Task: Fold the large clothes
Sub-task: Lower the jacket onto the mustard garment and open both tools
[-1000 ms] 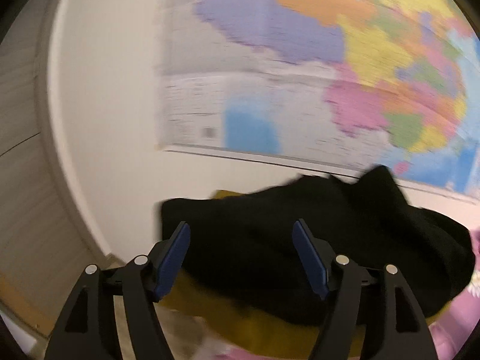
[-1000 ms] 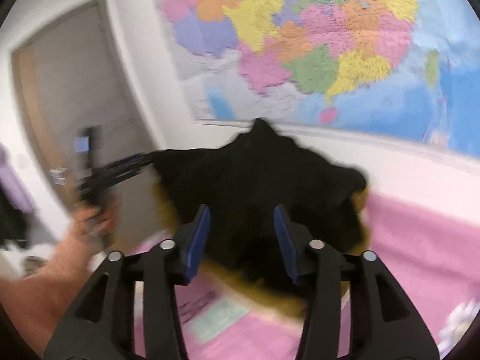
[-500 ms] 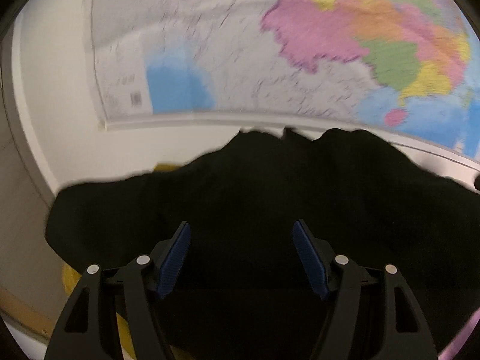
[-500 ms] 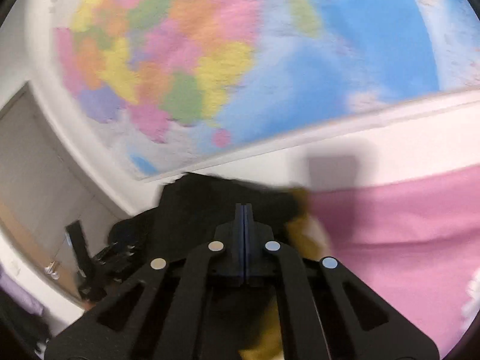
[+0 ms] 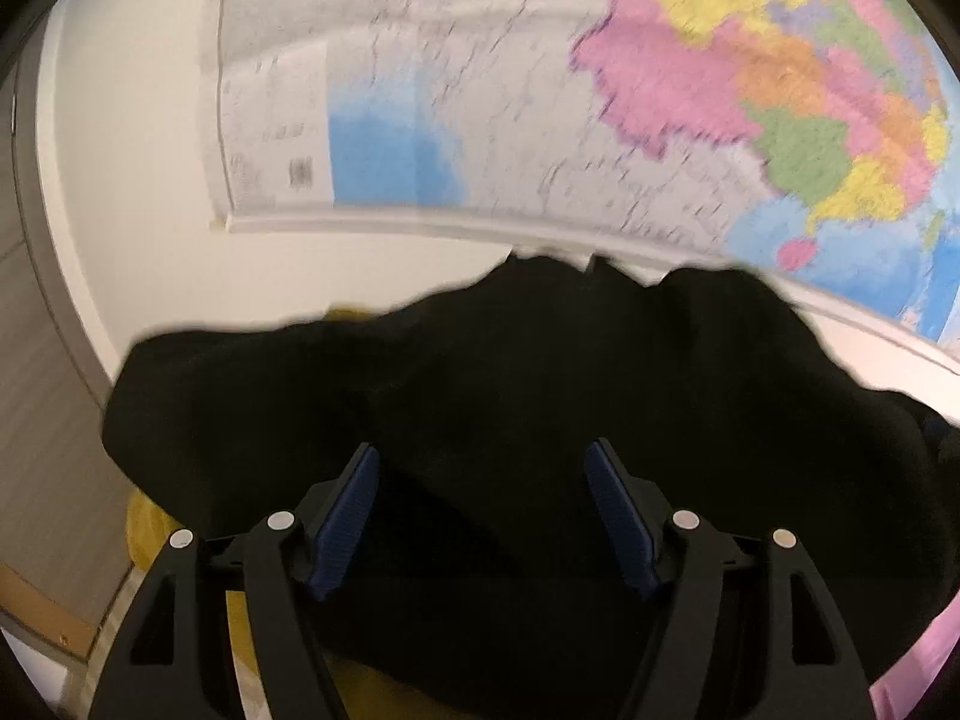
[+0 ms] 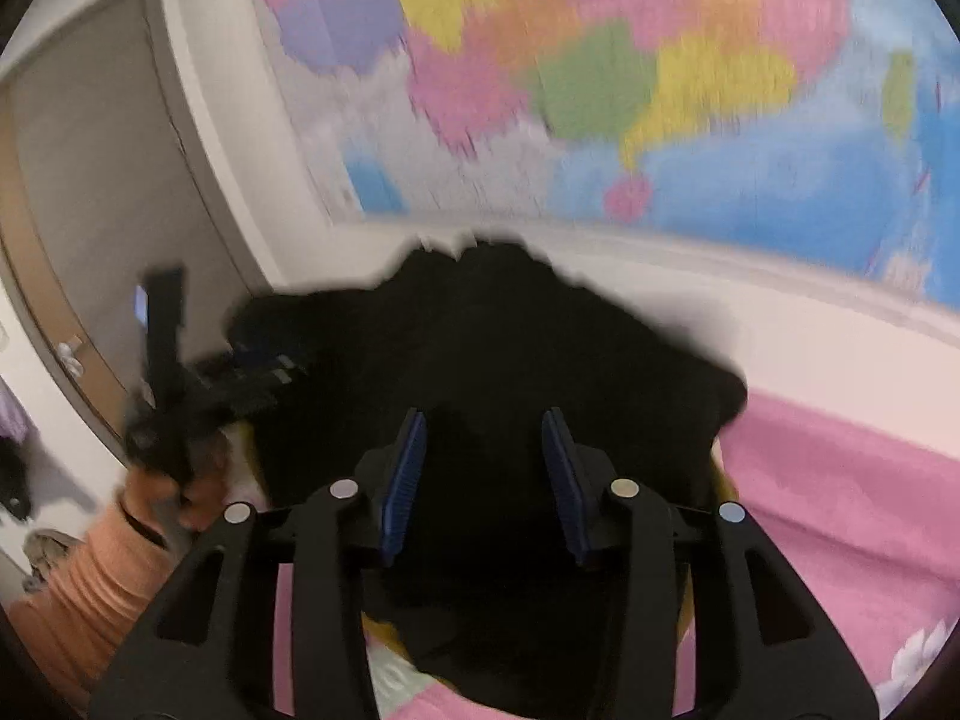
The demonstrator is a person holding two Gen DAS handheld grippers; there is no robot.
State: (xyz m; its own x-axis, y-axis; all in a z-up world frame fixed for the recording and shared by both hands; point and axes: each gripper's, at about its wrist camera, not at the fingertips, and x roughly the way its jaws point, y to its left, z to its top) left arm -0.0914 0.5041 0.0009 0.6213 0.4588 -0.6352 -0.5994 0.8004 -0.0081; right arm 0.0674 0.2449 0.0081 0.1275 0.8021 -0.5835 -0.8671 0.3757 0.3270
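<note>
A large black garment [image 5: 540, 408] lies bunched in a heap over a mustard-yellow piece of cloth [image 5: 150, 528] on the pink bedspread. It also shows in the right wrist view [image 6: 492, 360]. My left gripper [image 5: 483, 516] is open, its blue pads apart just over the black heap. My right gripper [image 6: 483, 480] is open too, over the heap's near side. In the right wrist view the left gripper [image 6: 258, 372] shows at the garment's left edge, held by a hand in an orange sleeve [image 6: 90, 576].
A colourful wall map [image 5: 600, 90] hangs on the white wall behind the bed. The pink bedspread [image 6: 840, 510] stretches to the right. A grey door [image 6: 90, 180] with a wooden frame stands at the left.
My right gripper was shut half a second ago and is open now, swung back to face the heap. My left gripper has stayed open over the black garment.
</note>
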